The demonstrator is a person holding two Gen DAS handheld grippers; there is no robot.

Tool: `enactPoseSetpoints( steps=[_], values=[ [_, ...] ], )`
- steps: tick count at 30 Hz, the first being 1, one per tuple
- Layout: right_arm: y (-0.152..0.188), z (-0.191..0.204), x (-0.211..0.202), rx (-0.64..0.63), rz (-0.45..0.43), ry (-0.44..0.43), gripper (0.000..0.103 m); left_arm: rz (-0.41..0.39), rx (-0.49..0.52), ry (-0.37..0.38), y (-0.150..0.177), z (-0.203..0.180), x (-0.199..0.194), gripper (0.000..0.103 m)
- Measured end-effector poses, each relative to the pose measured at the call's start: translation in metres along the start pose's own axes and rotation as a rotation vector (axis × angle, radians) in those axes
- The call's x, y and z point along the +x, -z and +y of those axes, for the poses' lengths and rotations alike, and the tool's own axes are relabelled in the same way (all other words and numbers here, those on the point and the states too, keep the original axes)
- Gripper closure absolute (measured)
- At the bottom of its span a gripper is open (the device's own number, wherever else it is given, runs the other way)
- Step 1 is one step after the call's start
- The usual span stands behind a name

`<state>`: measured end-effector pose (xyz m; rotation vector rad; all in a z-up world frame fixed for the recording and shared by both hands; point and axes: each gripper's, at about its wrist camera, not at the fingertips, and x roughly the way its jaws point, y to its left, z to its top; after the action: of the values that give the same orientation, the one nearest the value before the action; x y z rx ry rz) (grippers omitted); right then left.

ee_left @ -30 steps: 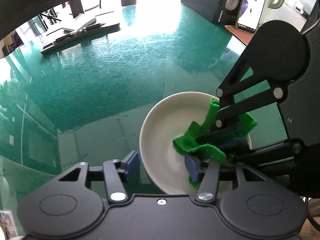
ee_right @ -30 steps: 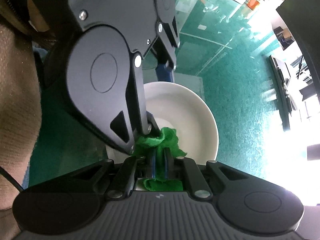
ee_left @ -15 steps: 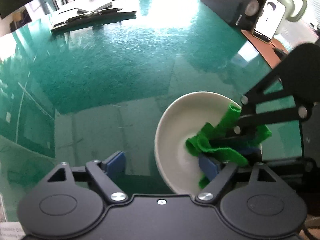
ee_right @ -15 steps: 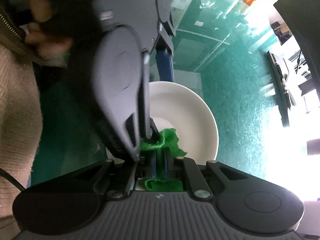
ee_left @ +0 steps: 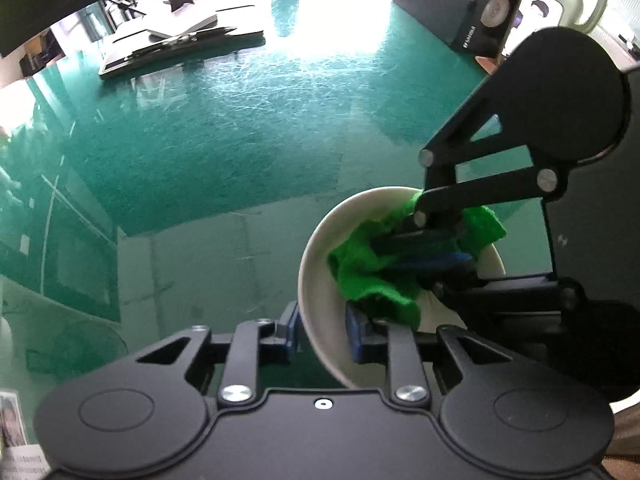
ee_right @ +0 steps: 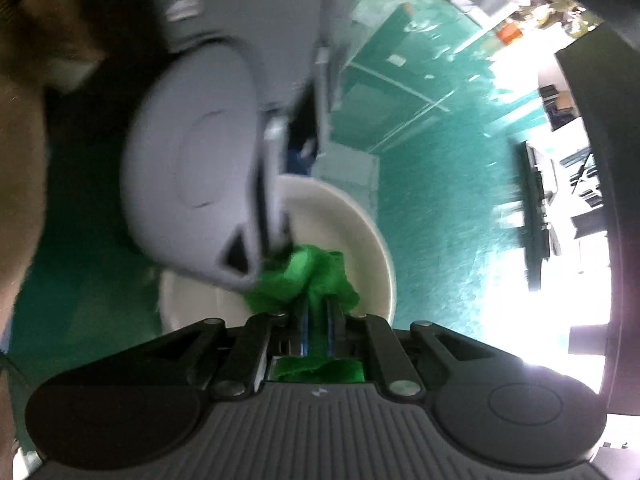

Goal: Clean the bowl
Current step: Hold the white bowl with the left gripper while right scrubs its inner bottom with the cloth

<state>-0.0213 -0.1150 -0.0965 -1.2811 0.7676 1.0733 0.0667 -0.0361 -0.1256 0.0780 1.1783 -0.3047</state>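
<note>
Green glass-topped table (ee_left: 240, 140), glossy, strong glare from the far side. White bowl (ee_left: 320, 264) sits on it near the front edge, right of centre in the left wrist view.

Left hand-held gripper (ee_left: 322, 330): clamped on the bowl's near rim, one blue pad outside the wall, the other inside. Bowl looks tilted toward the camera, though fisheye distortion makes that hard to confirm.

Right hand-held gripper (ee_right: 316, 320): fingers pinched tight on a green cloth (ee_left: 368, 268), coming in from the right of the left wrist view, cloth pressed against the bowl's inner surface. Part of the cloth bunches out ahead of the fingers, part trails back between them toward the body.

Right wrist view is motion-blurred; the left hand-held gripper body fills its upper left and covers part of the bowl (ee_right: 360, 240). Cloth (ee_right: 316, 276) still readable inside the bowl.

Background: flat dark device (ee_left: 172, 40) at the table's far end, black speaker (ee_left: 484, 12) and a phone (ee_left: 536, 8) standing upright at far right.
</note>
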Motion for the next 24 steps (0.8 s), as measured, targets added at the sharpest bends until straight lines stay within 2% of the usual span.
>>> enactPoseSetpoints(
  steps=[3,7,10,12,13,18,21,24],
  values=[
    [0.001,0.005,0.000,0.008,0.024,-0.026,0.095,-0.001,-0.022,0.004,0.000,0.003,0.000,0.075],
    [0.002,0.008,-0.018,0.088,-0.004,-0.181,0.095,-0.003,-0.006,-0.023,0.000,0.000,-0.001,0.075],
    [-0.002,0.006,-0.022,0.108,-0.032,-0.242,0.095,-0.001,-0.001,-0.031,0.000,-0.001,-0.001,0.075],
    [-0.001,0.006,-0.014,0.068,-0.011,-0.200,0.095,0.000,0.006,-0.039,0.001,-0.002,-0.002,0.075],
    [0.002,0.005,-0.008,0.035,0.007,-0.140,0.094,0.000,0.008,-0.042,0.001,-0.003,-0.002,0.075],
    [0.006,-0.008,-0.003,0.085,0.005,-0.063,0.094,0.000,0.003,-0.045,0.001,-0.003,-0.002,0.075],
    [0.006,-0.003,-0.006,0.098,0.009,-0.107,0.094,0.000,0.000,-0.052,0.001,-0.003,-0.003,0.075],
    [0.003,-0.003,-0.016,0.153,-0.035,-0.224,0.094,0.002,0.001,-0.058,0.002,-0.004,-0.003,0.075]
  ],
)
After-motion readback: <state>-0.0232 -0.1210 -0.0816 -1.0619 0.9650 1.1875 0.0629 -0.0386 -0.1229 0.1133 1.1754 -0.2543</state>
